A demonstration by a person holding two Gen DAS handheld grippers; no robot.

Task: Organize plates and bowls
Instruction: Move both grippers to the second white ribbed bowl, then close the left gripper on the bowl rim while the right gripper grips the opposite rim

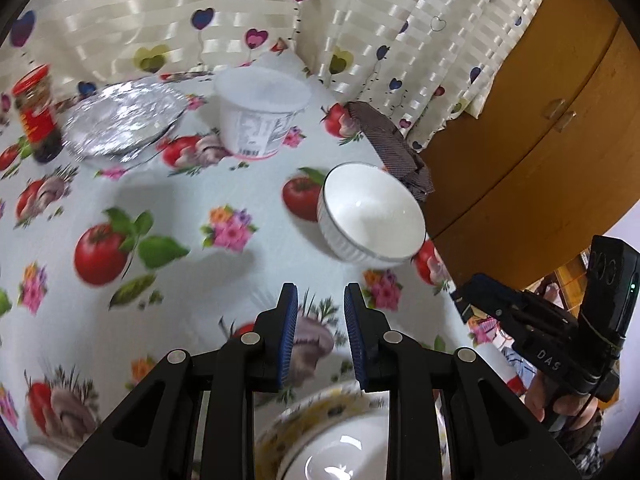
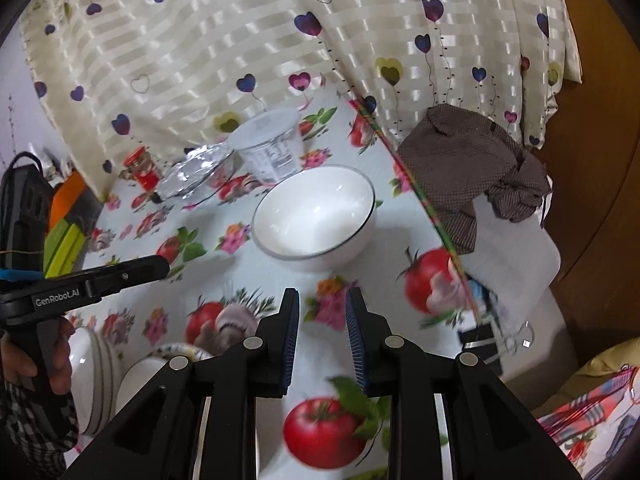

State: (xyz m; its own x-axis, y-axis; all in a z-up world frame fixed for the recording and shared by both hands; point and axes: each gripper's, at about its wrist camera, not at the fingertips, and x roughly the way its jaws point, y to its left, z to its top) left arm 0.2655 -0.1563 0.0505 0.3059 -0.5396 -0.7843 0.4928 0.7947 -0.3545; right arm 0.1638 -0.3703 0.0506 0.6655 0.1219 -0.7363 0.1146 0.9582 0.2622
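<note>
1. Left gripper [image 1: 321, 292]: jaws apart, nothing between the blue pads [image 1: 289, 332]; only tablecloth [image 1: 180, 200] shows through the gap.
2. Right gripper [image 2: 322, 296]: jaws likewise apart, holding nothing; it hovers over the cloth.
3. Bowl [image 2: 316, 216]: white, dark rim line, upright, empty. It sits near the table's right edge, ahead of the right jaws and well clear of the tips. In the left view the same bowl [image 1: 370, 214] lies ahead and to the right of the left jaws, not between them.
4. Plate [image 1: 320, 408] with a yellow patterned rim, carrying a white bowl [image 1: 340, 452], sits under the left gripper's body, behind the fingertips, at the near edge.
5. The right view shows stacked bowls [image 2: 94, 376] just beside that plate, near the near-left corner; blur hides the count.
6. The left gripper also shows in the right view at the left, held by a hand [image 2: 24, 364]; from that angle its jaw gap can't be read.
7. Far side of the table: tub [image 1: 260, 112] with a white lid, foil-covered dish [image 1: 124, 120] left of it, red-lidded jar [image 1: 38, 112] further left.
8. Brown cloth [image 2: 472, 168] drapes over the right edge beyond the bowl.
9. Curtain [image 2: 280, 40] with hearts hangs behind the table.
</note>
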